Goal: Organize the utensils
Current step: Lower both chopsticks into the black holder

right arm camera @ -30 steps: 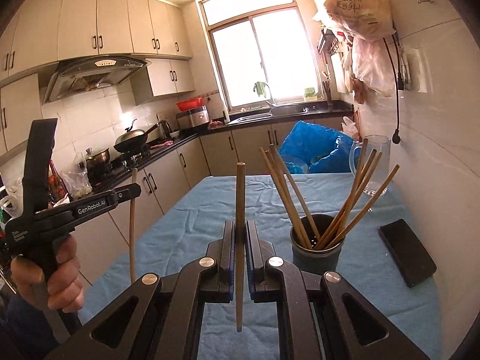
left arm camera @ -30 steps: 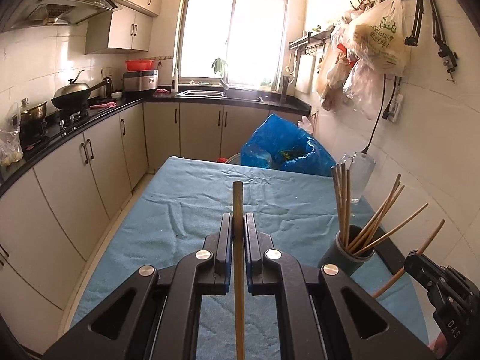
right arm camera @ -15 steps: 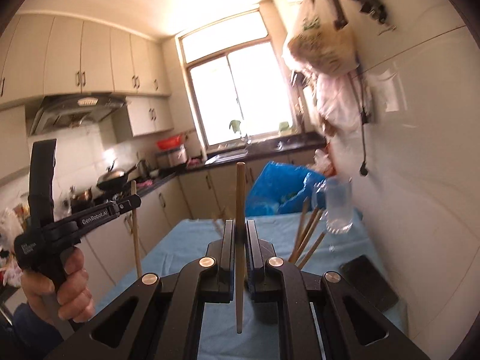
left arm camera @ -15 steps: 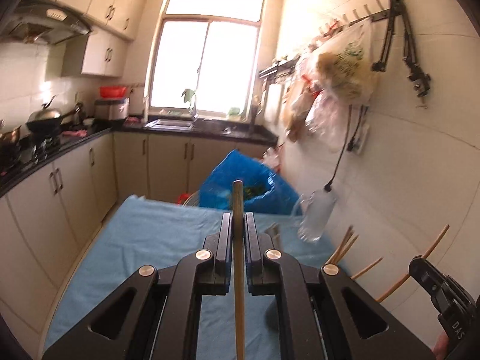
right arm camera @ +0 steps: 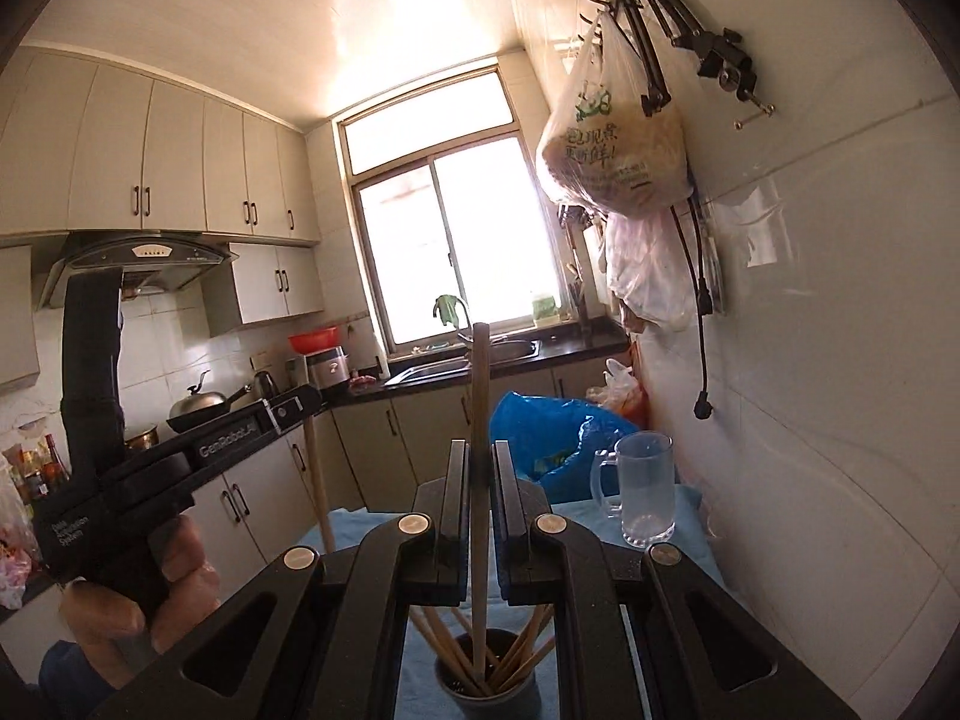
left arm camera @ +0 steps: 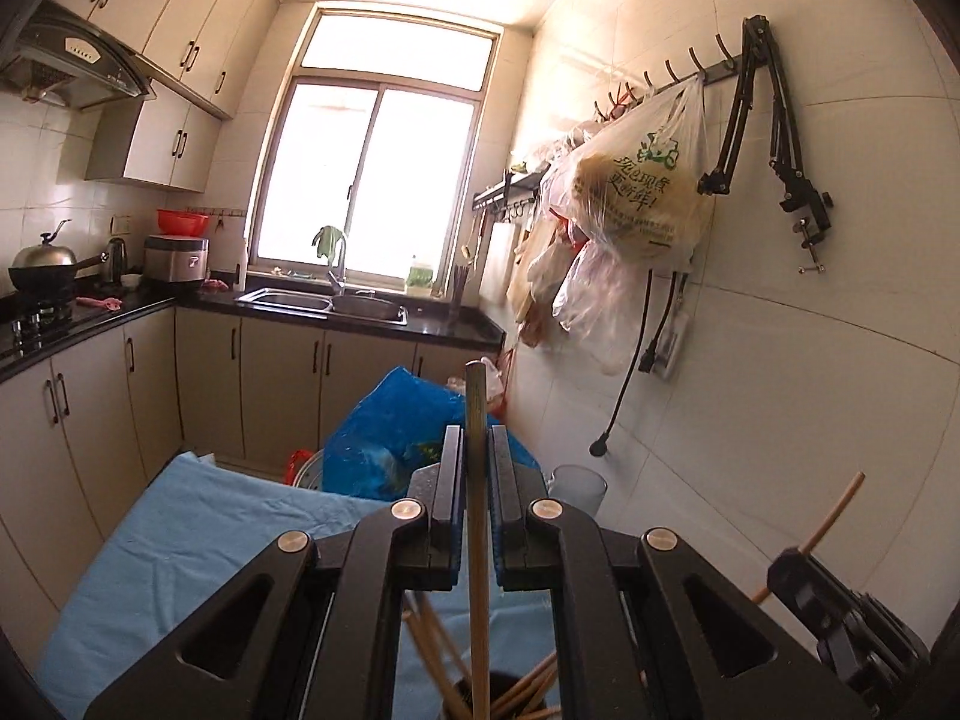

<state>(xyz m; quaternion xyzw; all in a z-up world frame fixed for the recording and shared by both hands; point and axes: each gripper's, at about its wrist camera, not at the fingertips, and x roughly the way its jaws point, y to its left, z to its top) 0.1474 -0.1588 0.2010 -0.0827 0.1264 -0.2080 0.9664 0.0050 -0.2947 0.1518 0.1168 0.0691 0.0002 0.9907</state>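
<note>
Moved: both claws tipped up and came over the holder since a second ago.
Left claw [left arm camera: 475, 468]: clamped on a straight wooden chopstick [left arm camera: 477, 540].
Right claw [right arm camera: 478, 480]: pinching another wooden stick [right arm camera: 479, 480], lower end down in the holder.
Holder [right arm camera: 487, 693]: dark round cup on the blue-cloth counter [right arm camera: 690, 516], crammed with splayed chopsticks [right arm camera: 516, 654].
Mug [right arm camera: 645, 487]: frosted glass, near the wall.

We hold both grippers level, pointing forward. Our left gripper [left arm camera: 477, 480] and right gripper [right arm camera: 479, 483] each have narrow jaws pinched together at frame centre; our left hand [right arm camera: 135, 600] grips its handle lower left.
</note>
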